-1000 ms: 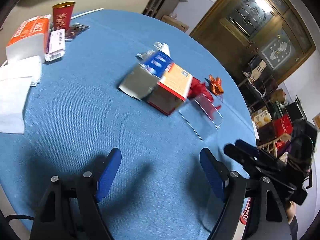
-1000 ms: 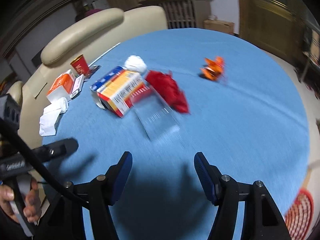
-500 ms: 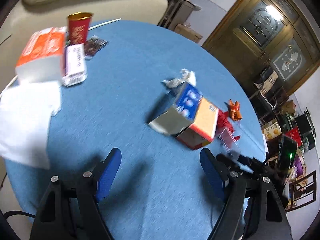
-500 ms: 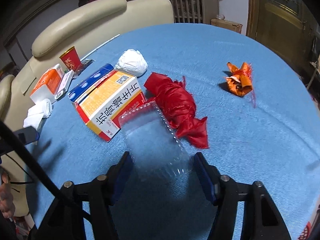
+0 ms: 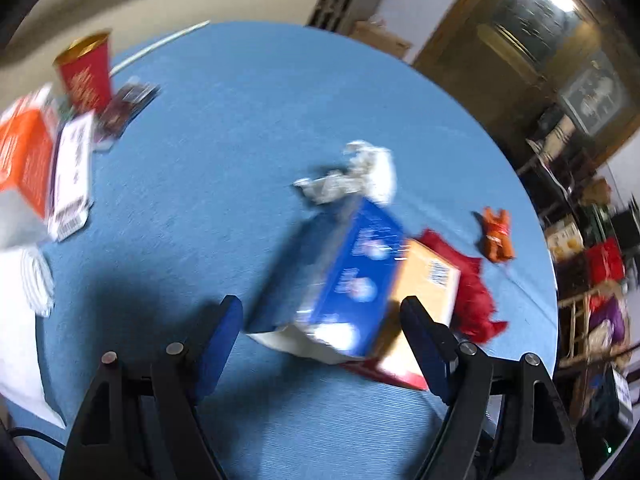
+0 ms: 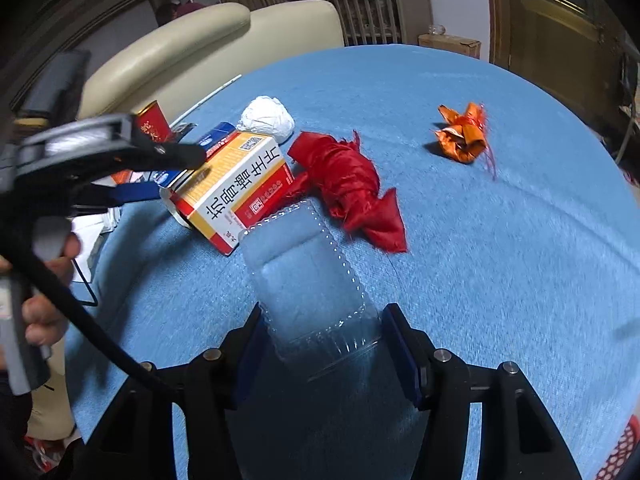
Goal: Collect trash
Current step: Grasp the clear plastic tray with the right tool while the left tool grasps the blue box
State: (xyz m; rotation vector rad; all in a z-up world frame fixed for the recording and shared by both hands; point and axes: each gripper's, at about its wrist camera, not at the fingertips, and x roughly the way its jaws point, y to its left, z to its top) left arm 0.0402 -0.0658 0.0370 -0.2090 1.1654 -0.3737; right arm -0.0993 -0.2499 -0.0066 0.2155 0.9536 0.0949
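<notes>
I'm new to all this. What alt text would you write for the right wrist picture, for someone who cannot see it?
The right claw has been closing around a clear plastic tray lying on a blue tablecloth. Beyond it lie an orange-and-white carton, crumpled red cloth, a white paper ball and an orange wrapper. The left claw reaches toward the carton.

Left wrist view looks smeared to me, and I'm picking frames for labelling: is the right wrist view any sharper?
Left wrist view: motion blur smears the blue box and red cup. Right wrist view: sharper, print on the orange box is legible; the clear plastic tray shows faint edges.
</notes>
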